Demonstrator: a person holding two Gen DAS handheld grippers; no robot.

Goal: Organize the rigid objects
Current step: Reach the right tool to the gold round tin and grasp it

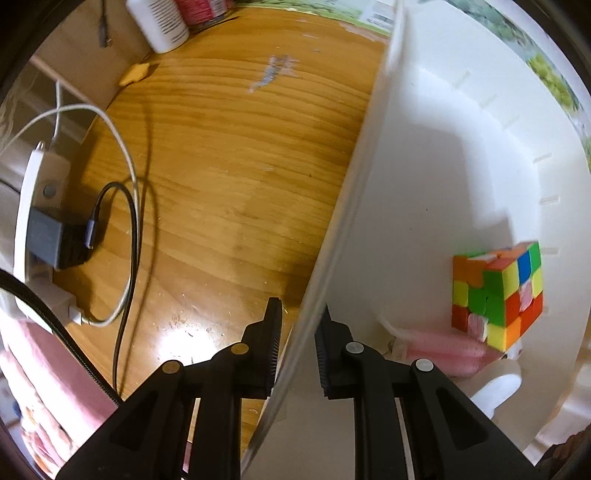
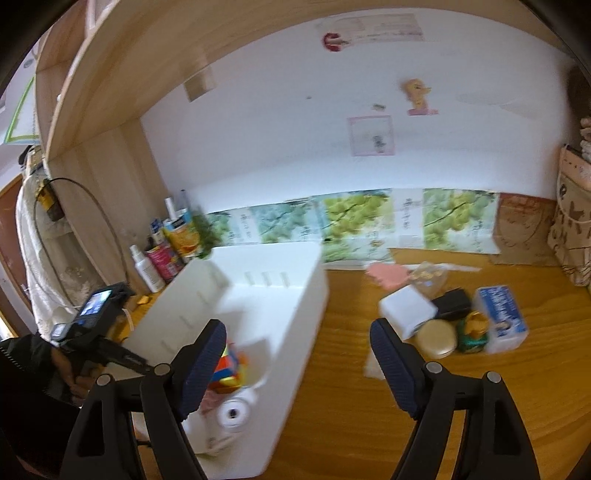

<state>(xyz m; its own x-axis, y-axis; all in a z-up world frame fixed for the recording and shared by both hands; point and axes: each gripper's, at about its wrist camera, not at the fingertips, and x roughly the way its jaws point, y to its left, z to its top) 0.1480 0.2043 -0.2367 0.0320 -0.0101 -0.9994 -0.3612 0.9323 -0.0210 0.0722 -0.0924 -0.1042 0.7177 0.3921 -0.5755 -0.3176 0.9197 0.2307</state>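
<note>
Print on the white bottle and blue tissue pack, too blurred to read

Bare desk between white bin and clutter heap.

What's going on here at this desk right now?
A person is tidying loose things into a white bin on a wooden desk. The left gripper pinches the bin's side wall. A puzzle cube already lies inside. The right gripper hangs open and empty, with a white box and other small things still waiting on the desk.
</note>
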